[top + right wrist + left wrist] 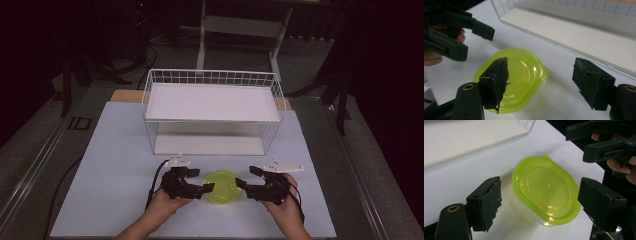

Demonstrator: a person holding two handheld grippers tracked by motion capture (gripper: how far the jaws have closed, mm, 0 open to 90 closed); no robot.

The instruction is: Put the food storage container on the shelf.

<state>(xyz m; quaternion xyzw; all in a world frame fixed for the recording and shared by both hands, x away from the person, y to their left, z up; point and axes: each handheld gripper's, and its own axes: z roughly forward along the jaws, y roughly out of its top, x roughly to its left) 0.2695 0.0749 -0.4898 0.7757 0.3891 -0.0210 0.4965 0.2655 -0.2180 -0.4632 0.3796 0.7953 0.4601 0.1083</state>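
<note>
High view: a green lidded container [220, 186] is seen on the white table [115, 150], between the left gripper [200, 182] at 9 o'clock and the right gripper [246, 177] at 3 o'clock; a wire basket [212, 80] is placed at 12 o'clock.
Left gripper view: the jaws are spread apart, nothing is held; the container [546, 192] is seen between them.
Right gripper view: the jaws are released and empty; the container [524, 72] is seen at 9 o'clock.

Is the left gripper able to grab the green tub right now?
Probably yes. The left gripper has its jaws wide open on either side of the green lidded container, and nothing lies between them. The right gripper is close on the other side and might crowd it.
</note>
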